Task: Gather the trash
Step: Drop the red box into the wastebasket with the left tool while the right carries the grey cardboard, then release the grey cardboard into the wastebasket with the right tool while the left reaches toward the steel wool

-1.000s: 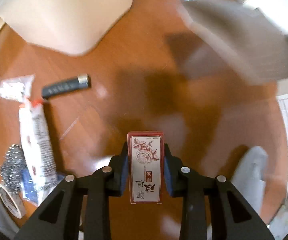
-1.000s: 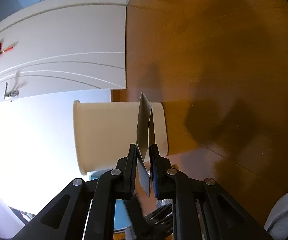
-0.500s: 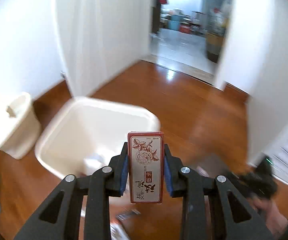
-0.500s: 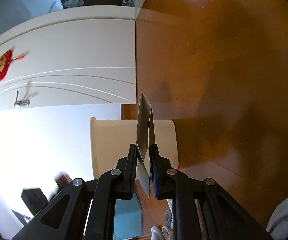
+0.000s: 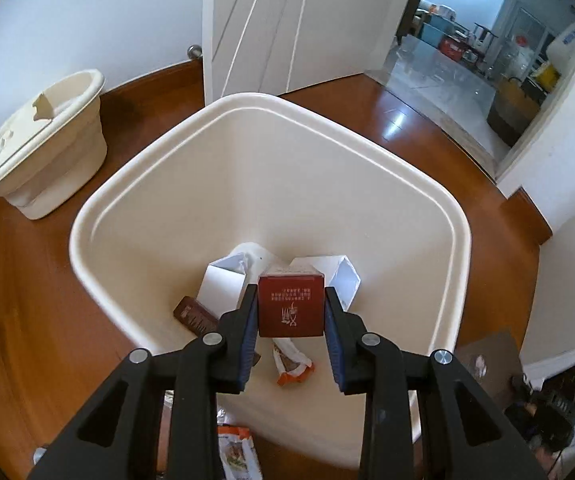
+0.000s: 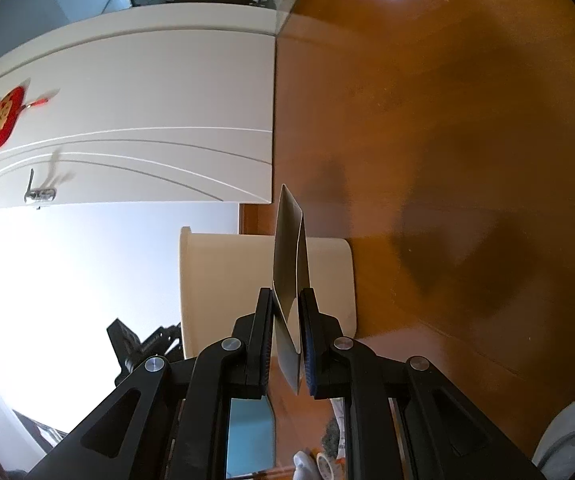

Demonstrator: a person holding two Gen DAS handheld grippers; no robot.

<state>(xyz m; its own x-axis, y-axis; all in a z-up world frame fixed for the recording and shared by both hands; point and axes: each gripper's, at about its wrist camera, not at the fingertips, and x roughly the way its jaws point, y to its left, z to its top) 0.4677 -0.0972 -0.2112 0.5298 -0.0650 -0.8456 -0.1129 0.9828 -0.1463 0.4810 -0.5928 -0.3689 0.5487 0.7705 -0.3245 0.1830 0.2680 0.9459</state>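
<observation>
My left gripper (image 5: 290, 312) is shut on a small red box (image 5: 290, 305) with white print, held over the open cream trash bin (image 5: 427, 216). Inside the bin lie white paper boxes (image 5: 223, 286), a brown wrapper (image 5: 194, 317) and an orange-and-white wrapper (image 5: 292, 366). My right gripper (image 6: 287, 332) is shut on a folded grey card (image 6: 288, 280) that sticks out past its fingers. The same cream bin (image 6: 227, 276) shows side-on beyond that card, with the left gripper's black frame (image 6: 143, 344) beside it.
A smaller lidded cream bin (image 5: 43, 148) stands left of the open bin on the wooden floor (image 5: 27, 340). A white door (image 5: 263, 24) is behind, and a doorway (image 5: 459, 40) opens at the right. A snack packet (image 5: 233, 452) lies on the floor below the bin. A brown card (image 5: 487, 356) lies right.
The left gripper rose from the littered floor and swung over the open bin, still holding the red box, which now tilts end-on. The right gripper barely moved.
</observation>
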